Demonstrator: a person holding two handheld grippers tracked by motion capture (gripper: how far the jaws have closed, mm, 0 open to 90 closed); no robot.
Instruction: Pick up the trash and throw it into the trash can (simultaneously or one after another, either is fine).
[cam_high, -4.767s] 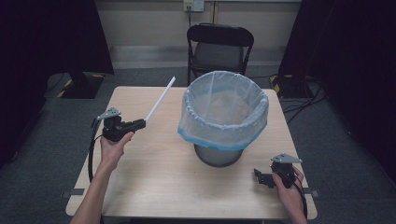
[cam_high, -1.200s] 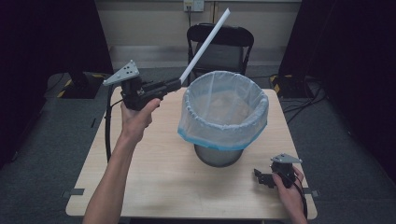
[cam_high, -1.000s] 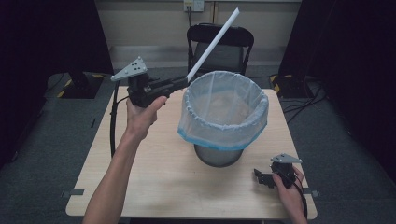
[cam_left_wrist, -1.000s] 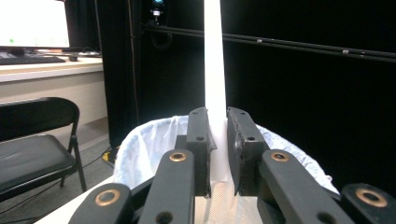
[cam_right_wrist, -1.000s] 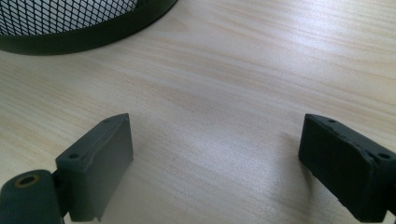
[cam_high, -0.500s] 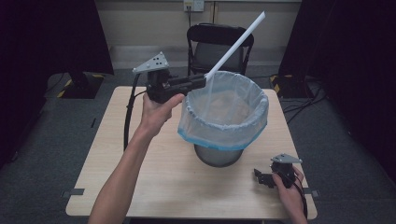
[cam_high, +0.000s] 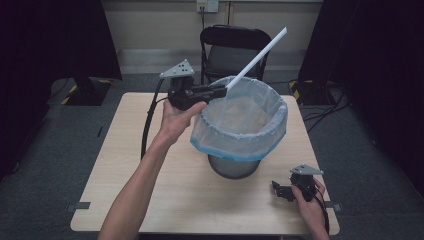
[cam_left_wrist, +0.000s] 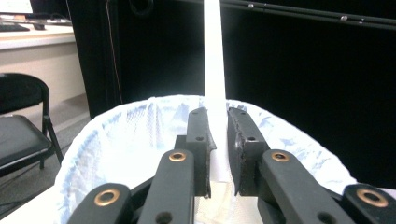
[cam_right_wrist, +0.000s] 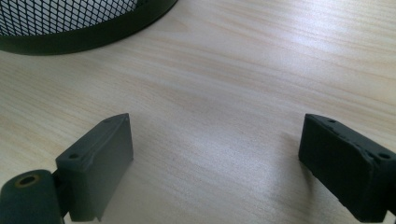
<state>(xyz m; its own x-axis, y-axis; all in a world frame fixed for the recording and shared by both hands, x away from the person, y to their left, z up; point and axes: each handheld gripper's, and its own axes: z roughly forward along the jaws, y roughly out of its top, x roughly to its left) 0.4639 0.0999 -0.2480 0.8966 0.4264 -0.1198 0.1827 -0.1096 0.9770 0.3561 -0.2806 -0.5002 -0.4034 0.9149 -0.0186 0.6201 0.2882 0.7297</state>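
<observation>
White strip (cam_high: 257, 56) is clamped in left gripper (cam_high: 220, 90) at the rim of the lined wastebasket (cam_high: 272, 135), angled up and away. Not yet dropped inside; release is left. Right gripper (cam_high: 278, 189), jaws wide, is rested on table (cam_high: 125, 165) near wastebasket base.

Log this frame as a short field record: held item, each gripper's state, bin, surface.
held item: long white flat strip, slanting up over the bin's rim
left gripper: shut on the strip, at the bin's rim
right gripper: open, low on the table, holding nothing
bin: dark mesh wastebasket lined with a translucent white bag with a blue hem
surface: light wooden table
</observation>
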